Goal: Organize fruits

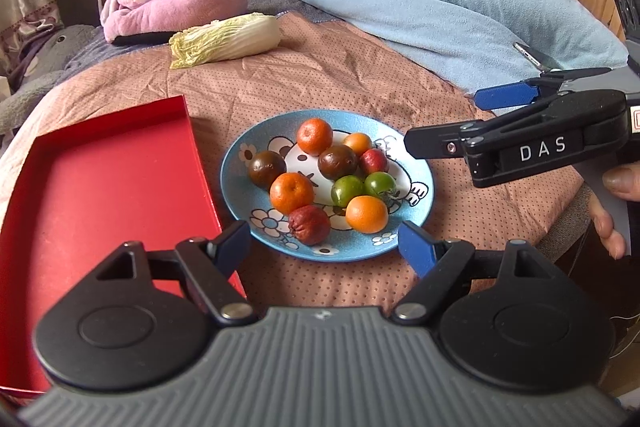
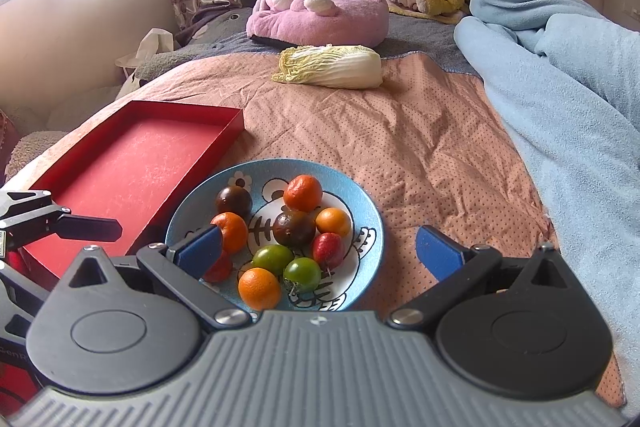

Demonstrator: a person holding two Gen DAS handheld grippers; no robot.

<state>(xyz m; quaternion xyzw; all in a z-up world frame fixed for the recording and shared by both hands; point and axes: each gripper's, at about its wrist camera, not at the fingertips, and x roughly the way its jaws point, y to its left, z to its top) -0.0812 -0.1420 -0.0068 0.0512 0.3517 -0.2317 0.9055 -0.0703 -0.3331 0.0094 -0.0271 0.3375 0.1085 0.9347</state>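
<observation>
A blue patterned plate [image 1: 240, 187] [image 2: 368, 223] on the bed holds several small fruits: orange mandarins [image 1: 291, 192] [image 2: 259, 287], green tomatoes [image 1: 346, 190] [image 2: 302, 274], dark brown fruits [image 1: 338, 161] [image 2: 294, 227] and red ones [image 1: 309, 225] [image 2: 328, 249]. An empty red tray [image 1: 100, 187] [image 2: 132, 171] lies left of the plate. My left gripper [image 1: 324, 241] is open and empty just in front of the plate. My right gripper [image 2: 318, 251] [image 1: 440, 119] is open and empty, over the plate's near side in its own view.
A napa cabbage [image 1: 228, 41] [image 2: 332, 67] lies beyond the plate on the pink dotted bedspread [image 1: 340, 75]. A light blue blanket [image 1: 440, 7] [image 2: 560, 87] is heaped on the right. Pink and yellow plush items [image 1: 172, 3] [image 2: 320, 7] sit at the headboard.
</observation>
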